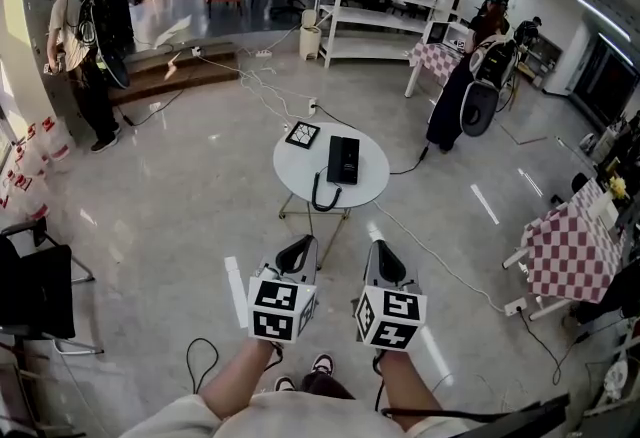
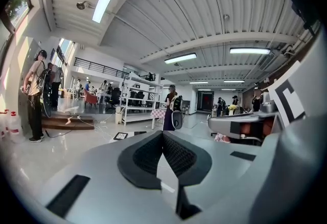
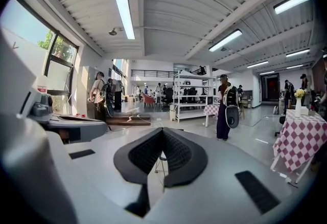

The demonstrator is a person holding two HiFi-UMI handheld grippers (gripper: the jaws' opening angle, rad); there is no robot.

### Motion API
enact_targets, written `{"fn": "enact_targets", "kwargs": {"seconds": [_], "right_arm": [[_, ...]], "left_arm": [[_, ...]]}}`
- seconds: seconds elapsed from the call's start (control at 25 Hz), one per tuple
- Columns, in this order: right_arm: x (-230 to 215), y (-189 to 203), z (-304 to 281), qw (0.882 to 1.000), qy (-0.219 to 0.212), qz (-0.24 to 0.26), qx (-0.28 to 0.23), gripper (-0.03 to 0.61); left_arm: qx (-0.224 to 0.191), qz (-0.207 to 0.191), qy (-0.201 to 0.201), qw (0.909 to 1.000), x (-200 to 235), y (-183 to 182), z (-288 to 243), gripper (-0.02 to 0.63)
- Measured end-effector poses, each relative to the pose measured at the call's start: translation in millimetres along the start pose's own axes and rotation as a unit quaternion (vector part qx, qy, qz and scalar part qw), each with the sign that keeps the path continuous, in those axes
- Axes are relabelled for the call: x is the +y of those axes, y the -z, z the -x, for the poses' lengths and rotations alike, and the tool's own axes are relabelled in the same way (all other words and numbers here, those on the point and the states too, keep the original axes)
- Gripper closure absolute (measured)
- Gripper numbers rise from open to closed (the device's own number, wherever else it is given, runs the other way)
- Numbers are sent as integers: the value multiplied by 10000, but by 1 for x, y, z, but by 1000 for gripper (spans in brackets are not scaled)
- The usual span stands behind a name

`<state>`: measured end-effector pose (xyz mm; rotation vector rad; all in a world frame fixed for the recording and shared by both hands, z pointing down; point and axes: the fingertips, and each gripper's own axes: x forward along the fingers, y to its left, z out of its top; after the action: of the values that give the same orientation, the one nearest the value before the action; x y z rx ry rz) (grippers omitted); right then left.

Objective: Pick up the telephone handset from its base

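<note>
- The black telephone handset lies on its black base on the round white table, well apart from both grippers. Its curly black cord could drag the base.
- The left gripper and right gripper are clenched and empty. Left unopened, they'd likely knock the handset.

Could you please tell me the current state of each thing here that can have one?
Left gripper: shut, empty, held in the air short of the table.
Right gripper: shut, empty, level with the left one.
Telephone: on the round table, untouched; handset too small to tell from the base.
Marker card: flat on the table, left of the telephone.
</note>
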<state>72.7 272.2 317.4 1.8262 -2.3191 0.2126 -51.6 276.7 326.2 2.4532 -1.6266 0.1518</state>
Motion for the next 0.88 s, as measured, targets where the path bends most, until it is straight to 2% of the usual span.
{"fn": "enact_targets", "kwargs": {"seconds": [0.36,0.88], "right_arm": [[-17,6,-21,9999,46,-104,70,554],[-33,-19,-85,9993,-320,-181,-94,554]], "left_arm": [[133,-42,-37,9999,4,9,-19,597],[-12,-18,-322,9995,40,-15,-76,597]]}}
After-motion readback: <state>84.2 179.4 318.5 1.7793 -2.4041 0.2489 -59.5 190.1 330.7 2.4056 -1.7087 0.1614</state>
